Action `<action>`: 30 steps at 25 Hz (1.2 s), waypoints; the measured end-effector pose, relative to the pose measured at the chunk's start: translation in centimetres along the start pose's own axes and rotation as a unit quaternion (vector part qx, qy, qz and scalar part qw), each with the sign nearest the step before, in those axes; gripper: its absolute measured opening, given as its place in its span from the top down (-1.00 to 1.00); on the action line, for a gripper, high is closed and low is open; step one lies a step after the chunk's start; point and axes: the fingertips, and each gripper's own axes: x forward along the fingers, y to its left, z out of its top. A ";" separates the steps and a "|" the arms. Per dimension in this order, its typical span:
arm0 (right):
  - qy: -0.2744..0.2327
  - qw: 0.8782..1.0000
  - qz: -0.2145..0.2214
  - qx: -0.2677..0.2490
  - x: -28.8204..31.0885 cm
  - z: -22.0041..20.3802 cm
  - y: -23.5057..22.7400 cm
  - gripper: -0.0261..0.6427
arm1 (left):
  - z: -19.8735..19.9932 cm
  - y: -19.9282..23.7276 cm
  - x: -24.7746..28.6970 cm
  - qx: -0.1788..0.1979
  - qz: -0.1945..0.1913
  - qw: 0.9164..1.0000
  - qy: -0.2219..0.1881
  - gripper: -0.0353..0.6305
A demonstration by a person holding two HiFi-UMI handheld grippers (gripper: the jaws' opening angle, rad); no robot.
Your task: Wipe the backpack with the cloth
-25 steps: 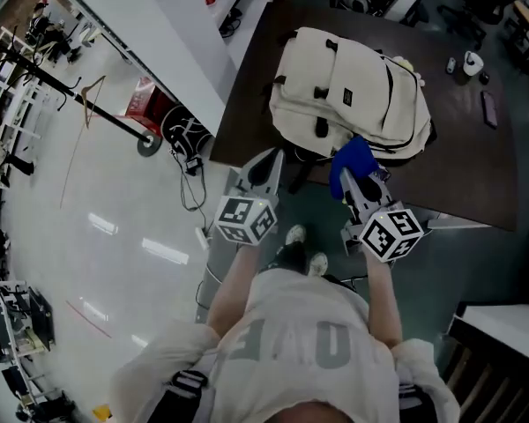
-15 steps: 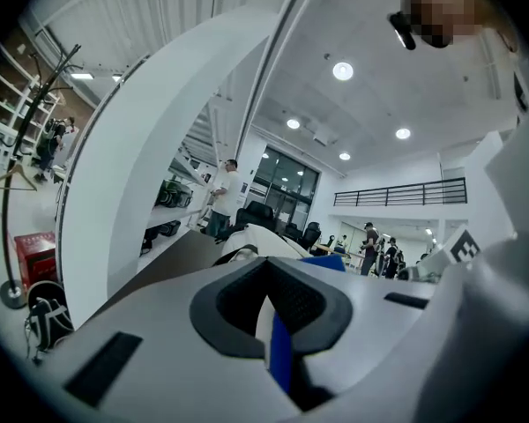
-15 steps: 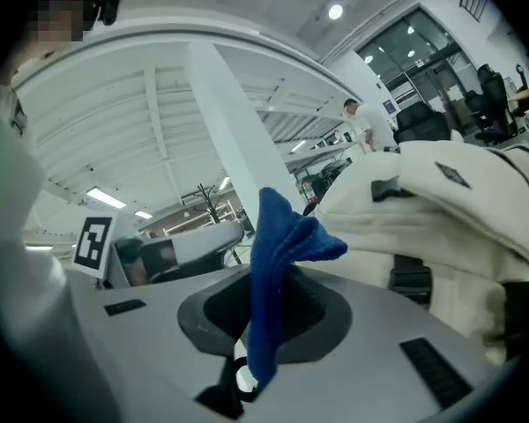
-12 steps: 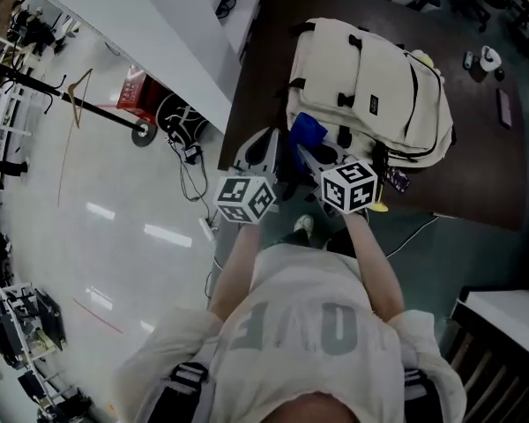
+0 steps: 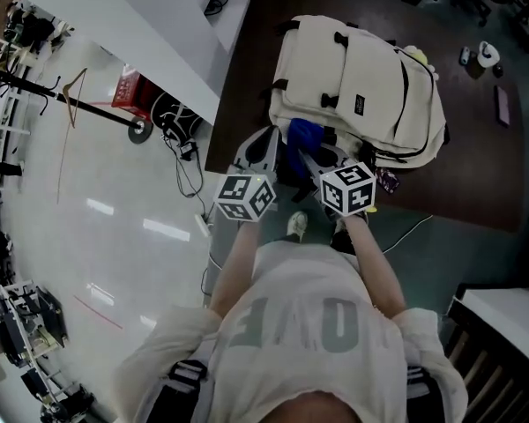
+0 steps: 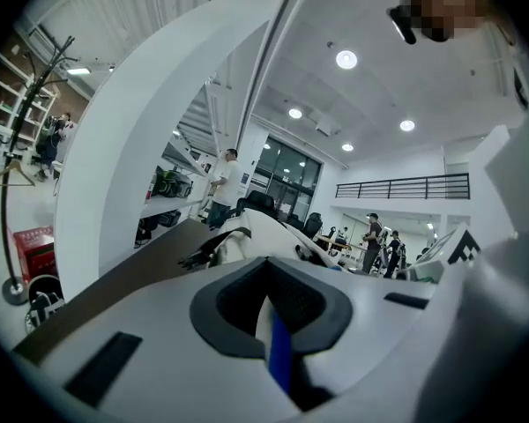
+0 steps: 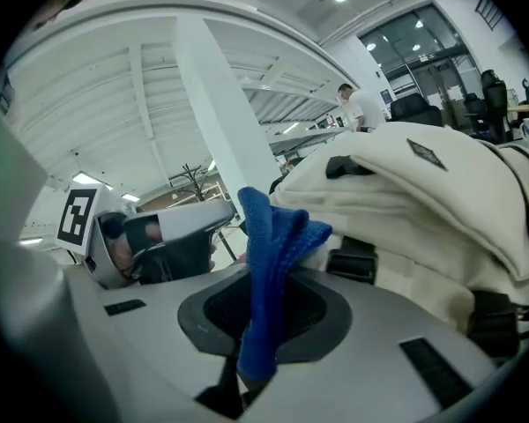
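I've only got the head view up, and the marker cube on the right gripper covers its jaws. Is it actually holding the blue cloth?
Observer: Yes. The right gripper view shows the right gripper with its jaws shut on the blue cloth, which stands up out of them.
Operator: Is the cloth on the backpack?
Observer: Its top end looks to be against the cream backpack, low down, beside a black buckle.
Operator: And the left gripper?
Observer: In the left gripper view, the left gripper has its jaws together. A thin blue sliver shows at their seam; I cannot tell what it is.
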 end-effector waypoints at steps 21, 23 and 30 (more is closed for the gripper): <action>-0.002 0.993 -0.099 0.062 -12.5 -4.3 -12.6 0.77 | -5.1 -12.6 7.2 0.016 -0.077 0.996 0.047 0.88; -0.008 0.992 -0.103 0.073 -13.5 -4.6 -13.6 0.77 | -5.8 -14.0 7.8 0.018 -0.083 0.995 0.052 0.88; -0.022 0.980 -0.174 0.091 -19.6 -5.2 -21.2 0.77 | -7.3 -17.4 9.9 0.022 -0.088 0.994 0.053 0.88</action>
